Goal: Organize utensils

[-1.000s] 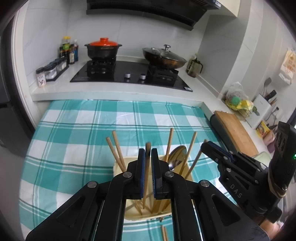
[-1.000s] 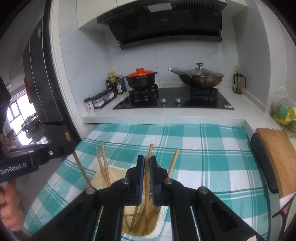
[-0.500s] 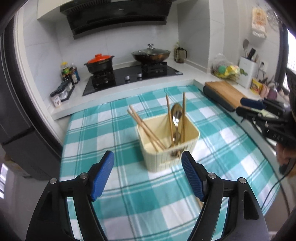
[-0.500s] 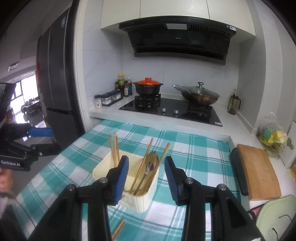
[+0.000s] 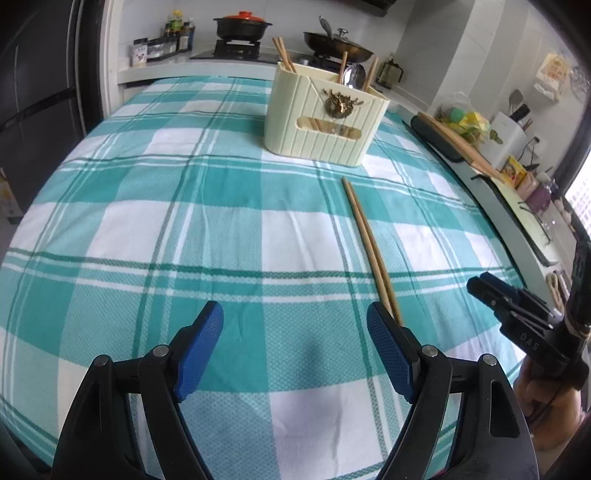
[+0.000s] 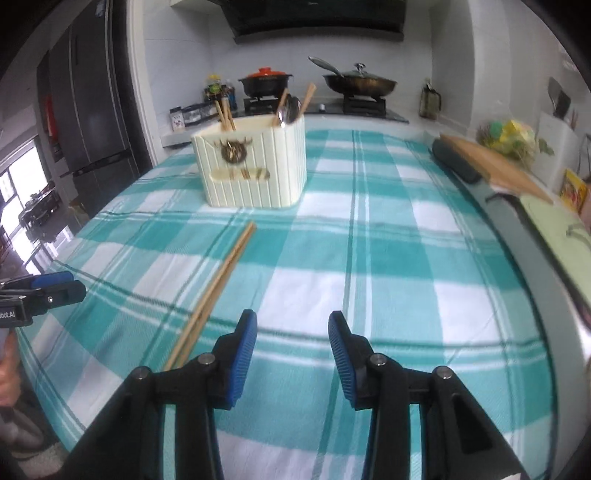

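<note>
A cream utensil holder (image 5: 325, 122) (image 6: 255, 170) stands on the teal checked tablecloth (image 5: 221, 206), with several wooden chopsticks (image 5: 282, 53) and a metal spoon (image 5: 354, 77) upright in it. One loose pair of chopsticks (image 5: 365, 236) (image 6: 218, 288) lies flat on the cloth in front of the holder. My left gripper (image 5: 293, 308) hovers low over the cloth, wide open and empty, and the pair's near ends pass just behind its right finger. My right gripper (image 6: 291, 315) is open and empty, just right of the pair's near ends.
Behind the table runs a counter with a hob, an orange-lidded pot (image 5: 242, 24) and a lidded wok (image 6: 360, 83). A wooden cutting board (image 6: 495, 166) lies along the right edge. A dark fridge (image 6: 92, 110) stands at the left. A hand (image 5: 543, 402) holds the right gripper.
Both grippers were shut on chopsticks over the holder. They let go, opened, and drew back and down to the near part of the table. The holder now stands farther off.
</note>
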The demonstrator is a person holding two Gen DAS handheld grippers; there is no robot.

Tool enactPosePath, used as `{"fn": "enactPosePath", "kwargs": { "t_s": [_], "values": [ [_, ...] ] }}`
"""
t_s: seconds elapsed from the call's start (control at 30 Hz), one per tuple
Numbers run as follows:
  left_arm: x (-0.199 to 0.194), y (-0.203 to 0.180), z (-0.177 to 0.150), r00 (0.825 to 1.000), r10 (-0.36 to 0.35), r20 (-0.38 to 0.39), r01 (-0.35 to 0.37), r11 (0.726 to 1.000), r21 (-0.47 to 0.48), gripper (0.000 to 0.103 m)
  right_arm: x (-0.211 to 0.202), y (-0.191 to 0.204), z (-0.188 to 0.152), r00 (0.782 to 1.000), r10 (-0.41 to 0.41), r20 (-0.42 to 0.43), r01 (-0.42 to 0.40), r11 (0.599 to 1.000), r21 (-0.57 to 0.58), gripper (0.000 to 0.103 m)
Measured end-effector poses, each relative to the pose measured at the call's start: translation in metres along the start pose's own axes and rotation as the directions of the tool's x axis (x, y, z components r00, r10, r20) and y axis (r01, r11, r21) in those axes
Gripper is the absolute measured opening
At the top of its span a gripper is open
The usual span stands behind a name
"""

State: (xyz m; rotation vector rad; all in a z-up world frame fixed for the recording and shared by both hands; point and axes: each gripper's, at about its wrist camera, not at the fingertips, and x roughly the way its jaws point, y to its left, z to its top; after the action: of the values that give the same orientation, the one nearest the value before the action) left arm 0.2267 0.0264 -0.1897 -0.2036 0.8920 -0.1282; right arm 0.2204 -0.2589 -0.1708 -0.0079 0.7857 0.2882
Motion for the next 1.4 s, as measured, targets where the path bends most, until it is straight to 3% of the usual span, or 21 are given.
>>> {"fn": "enactPosePath", "kwargs": {
  "t_s": [0.13, 0.3, 0.37, 0.67, 0.77, 0.87, 0.93, 1.07, 1.3, 1.4],
  "values": [
    [0.001, 0.002, -0.006, 0.999, 0.036, 0.005, -0.036, 0.999, -0.019, 0.081, 0.008, 0.007, -0.023, 0.998, 0.056, -0.037, -0.053, 0.995, 0.085, 0.034],
    [-0.004, 0.006, -0.008, 0.999, 0.039, 0.018, -0.039, 0.998, -0.039, 0.081, 0.026, 0.038, -0.010, 0.989, 0.107, -0.099, -0.104, 0.994, 0.035, 0.032],
    [-0.007, 0.007, -0.010, 0.998, 0.057, 0.026, -0.056, 0.998, -0.027, 0.081, 0.039, 0.047, -0.002, 0.983, 0.130, -0.129, -0.126, 0.991, 0.042, 0.026],
    [-0.007, 0.017, -0.016, 0.996, 0.087, 0.023, -0.086, 0.996, -0.037, 0.081, 0.076, 0.066, 0.007, 0.967, 0.126, -0.223, -0.120, 0.992, 0.039, 0.018],
    [-0.003, 0.011, -0.016, 0.996, 0.082, 0.016, -0.082, 0.996, -0.024, 0.081, 0.077, 0.074, 0.008, 0.969, 0.082, -0.233, -0.088, 0.996, -0.016, 0.017],
    [0.000, 0.004, -0.016, 0.996, 0.084, 0.007, -0.084, 0.996, -0.003, 0.081, 0.078, 0.076, 0.009, 0.971, 0.033, -0.235, -0.045, 0.998, -0.047, 0.006],
    [0.003, 0.000, -0.015, 0.997, 0.080, 0.000, -0.080, 0.997, 0.009, 0.081, 0.077, 0.074, 0.008, 0.975, 0.009, -0.222, -0.022, 0.998, -0.057, 0.005],
    [0.010, -0.017, -0.007, 0.998, 0.061, -0.010, -0.060, 0.997, 0.056, 0.081, 0.072, 0.062, 0.004, 0.981, 0.011, -0.195, -0.013, 1.000, -0.008, 0.005],
    [0.047, -0.066, 0.010, 0.997, 0.039, -0.066, -0.025, 0.979, 0.204, 0.081, 0.052, 0.022, -0.012, 0.985, -0.076, -0.156, 0.087, 0.994, 0.064, 0.005],
    [0.066, -0.083, 0.013, 0.994, 0.084, -0.073, -0.063, 0.965, 0.256, 0.078, 0.042, 0.003, -0.020, 0.983, -0.104, -0.153, 0.118, 0.990, 0.083, 0.005]
  ]
}}
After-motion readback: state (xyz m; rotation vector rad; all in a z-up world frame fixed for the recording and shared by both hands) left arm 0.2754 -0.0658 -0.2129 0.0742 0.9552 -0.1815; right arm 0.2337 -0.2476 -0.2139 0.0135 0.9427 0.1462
